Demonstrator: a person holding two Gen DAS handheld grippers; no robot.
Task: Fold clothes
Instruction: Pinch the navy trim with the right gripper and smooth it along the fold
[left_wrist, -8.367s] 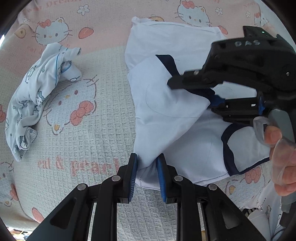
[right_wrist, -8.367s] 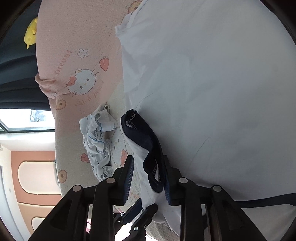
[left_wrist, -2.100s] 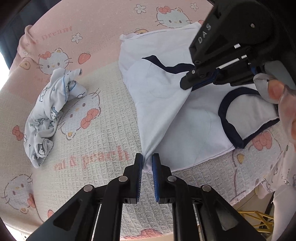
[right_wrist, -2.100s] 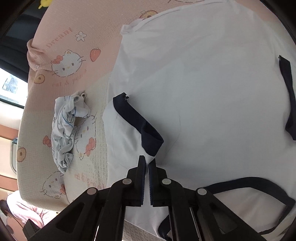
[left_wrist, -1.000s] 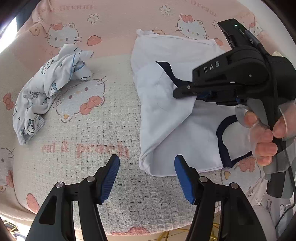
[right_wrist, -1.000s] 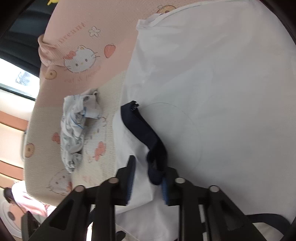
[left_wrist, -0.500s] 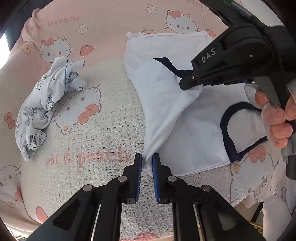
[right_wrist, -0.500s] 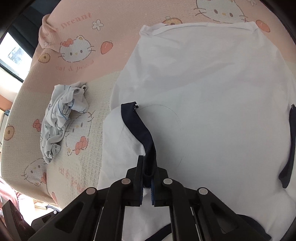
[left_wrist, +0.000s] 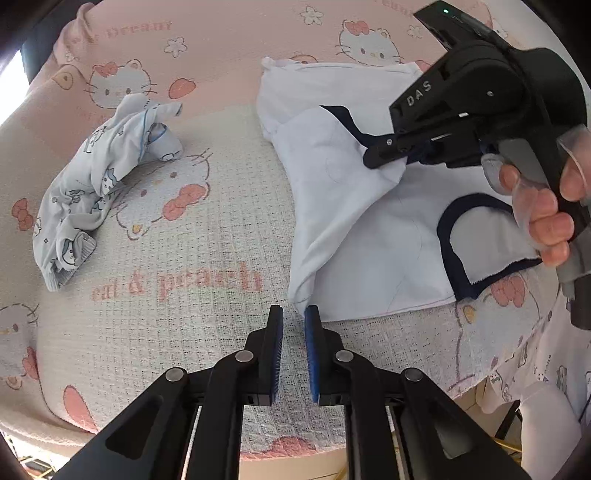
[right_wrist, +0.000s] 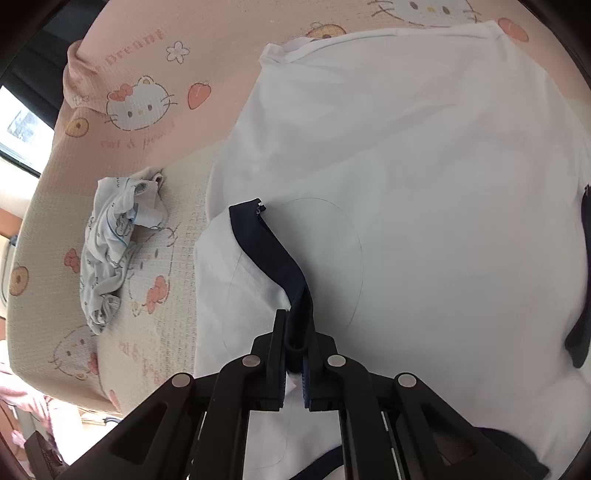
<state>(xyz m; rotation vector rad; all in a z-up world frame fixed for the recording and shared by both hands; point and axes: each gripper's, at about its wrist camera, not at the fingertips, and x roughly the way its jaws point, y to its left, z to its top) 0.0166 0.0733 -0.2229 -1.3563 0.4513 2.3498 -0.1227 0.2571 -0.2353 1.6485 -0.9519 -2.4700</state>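
Closing just now, left gripper (left_wrist: 294, 319) pinches the white shirt's (left_wrist: 354, 229) near corner; right gripper (right_wrist: 294, 354) pinches its navy trim (right_wrist: 273, 254).

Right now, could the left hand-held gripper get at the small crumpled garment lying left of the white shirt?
Probably yes, once it lets go. The left hand-held gripper is shut on the white shirt's corner, and only bare blanket lies between it and the small crumpled garment.

Right hand-held gripper (right_wrist: 293, 354) clamped on navy trim (right_wrist: 269, 254) — white shirt (right_wrist: 424, 221), patterned blanket (right_wrist: 122, 107)
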